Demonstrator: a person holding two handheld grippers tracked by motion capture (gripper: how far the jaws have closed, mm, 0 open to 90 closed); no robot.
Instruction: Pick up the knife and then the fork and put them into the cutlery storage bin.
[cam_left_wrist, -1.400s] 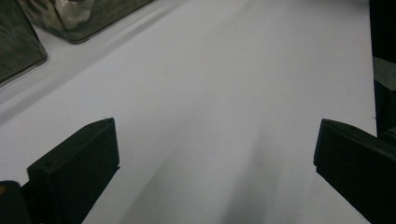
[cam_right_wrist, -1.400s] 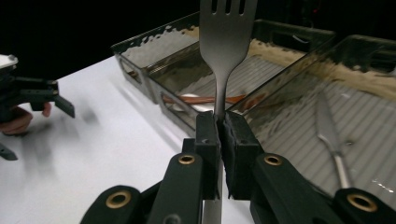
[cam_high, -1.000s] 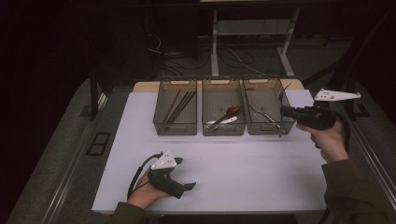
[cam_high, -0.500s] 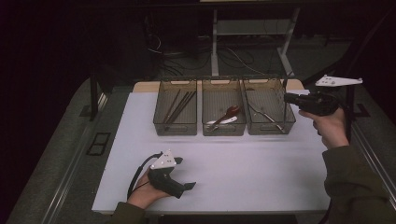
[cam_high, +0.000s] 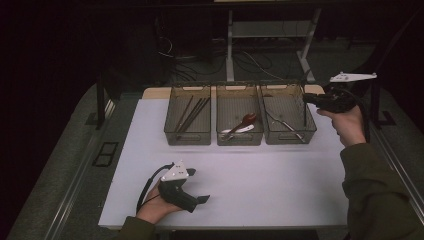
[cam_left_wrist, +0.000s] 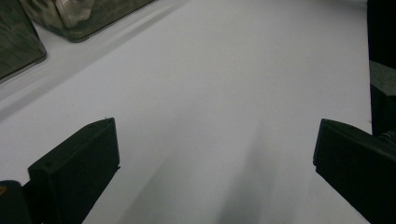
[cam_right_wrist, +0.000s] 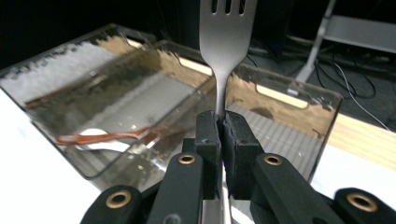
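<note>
My right gripper (cam_high: 310, 99) is held above the right edge of the rightmost bin (cam_high: 289, 136), shut on a metal fork (cam_high: 305, 114). In the right gripper view the pads (cam_right_wrist: 208, 133) pinch the fork (cam_right_wrist: 227, 28) at its neck, with the tines rising above the jaws. My left gripper (cam_high: 200, 199) rests in a hand on the white table (cam_high: 280, 180) near the front left. Its jaws stand wide apart in the left gripper view (cam_left_wrist: 215, 144) with only bare tabletop between them.
Three clear bins stand in a row at the back of the table. The left bin (cam_high: 187, 137) holds chopsticks. The middle bin (cam_high: 240, 140) holds a red-brown spoon (cam_high: 246, 120) and a white one. A metal utensil (cam_high: 286, 125) lies in the rightmost bin.
My right gripper has carried the fork to the right and slightly up, from over the right bin toward its outer edge. The left gripper has stayed put.
</note>
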